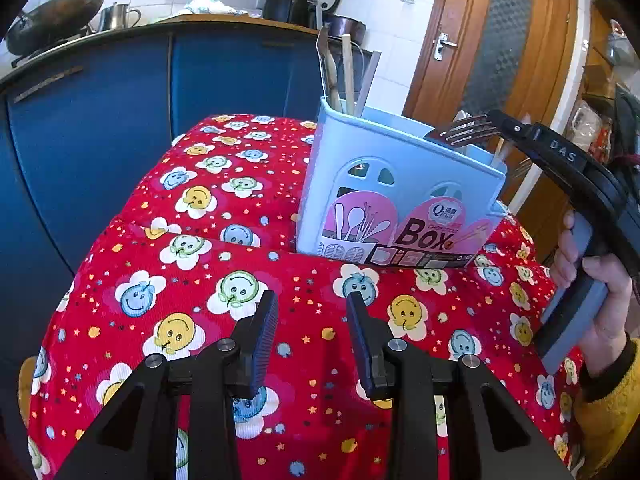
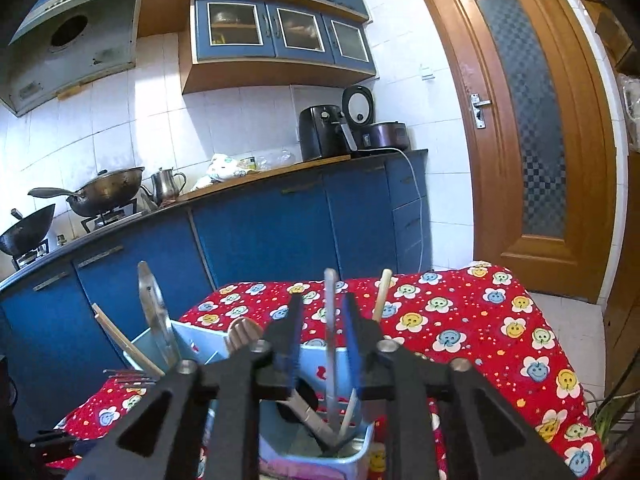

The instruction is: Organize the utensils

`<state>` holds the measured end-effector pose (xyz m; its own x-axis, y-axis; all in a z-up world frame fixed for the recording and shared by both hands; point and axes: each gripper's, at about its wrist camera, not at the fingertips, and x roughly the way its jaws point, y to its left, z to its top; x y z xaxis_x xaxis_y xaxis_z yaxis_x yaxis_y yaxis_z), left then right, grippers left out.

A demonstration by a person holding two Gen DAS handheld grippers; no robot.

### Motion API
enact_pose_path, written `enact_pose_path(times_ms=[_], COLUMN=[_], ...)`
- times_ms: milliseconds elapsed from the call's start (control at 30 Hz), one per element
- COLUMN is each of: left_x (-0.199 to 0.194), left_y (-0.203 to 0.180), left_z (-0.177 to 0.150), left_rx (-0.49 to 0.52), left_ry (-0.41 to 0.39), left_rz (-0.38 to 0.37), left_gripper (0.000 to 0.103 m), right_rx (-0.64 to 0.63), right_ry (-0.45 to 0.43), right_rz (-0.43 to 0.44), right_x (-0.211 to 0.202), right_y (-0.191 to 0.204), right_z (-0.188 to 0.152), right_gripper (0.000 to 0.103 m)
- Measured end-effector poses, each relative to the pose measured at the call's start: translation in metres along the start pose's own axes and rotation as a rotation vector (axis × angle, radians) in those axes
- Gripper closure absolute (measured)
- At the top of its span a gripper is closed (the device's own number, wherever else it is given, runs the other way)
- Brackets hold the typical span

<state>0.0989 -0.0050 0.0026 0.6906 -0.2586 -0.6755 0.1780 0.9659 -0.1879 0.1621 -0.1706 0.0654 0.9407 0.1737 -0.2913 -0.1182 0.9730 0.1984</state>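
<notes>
This is a home kitchen. At 9 o'clock a dark wok (image 2: 108,190) sits on a gas stove, with a range hood (image 2: 76,40) above it at 10 o'clock. Blue cabinets (image 2: 256,232) run under the worktop (image 2: 320,160), and glass-front cupboards (image 2: 280,30) hang at 12 o'clock. A metal kettle (image 2: 168,184), an air fryer (image 2: 324,132) and a rice cooker (image 2: 386,134) stand there. White tiles (image 2: 240,120) cover the wall; a wooden door (image 2: 532,128) is at 2 o'clock.

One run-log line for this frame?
left claw: open, empty | right claw: open over utensil box | chopstick between pads
</notes>
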Motion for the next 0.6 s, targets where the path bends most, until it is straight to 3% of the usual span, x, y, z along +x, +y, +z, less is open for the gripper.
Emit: enact_pose_path(times_ms=[367, 600], left_x=[-0.017, -0.034], left_y=[-0.007, -0.011], left_z=[-0.001, -0.001], left_rx=[0.006, 0.014], left_ry=[-0.04, -0.092], left_rz=[-0.022, -0.021], left_gripper=[0.067, 0.067], right_rx=[0.075, 0.092], right_ry=[-0.038, 0.017], right_rz=[0.04, 0.049], right_x=[-0.056, -0.086], right_y=[0.009, 0.021], right_z=[0.007, -0.007], right_gripper=[0.064, 0.063])
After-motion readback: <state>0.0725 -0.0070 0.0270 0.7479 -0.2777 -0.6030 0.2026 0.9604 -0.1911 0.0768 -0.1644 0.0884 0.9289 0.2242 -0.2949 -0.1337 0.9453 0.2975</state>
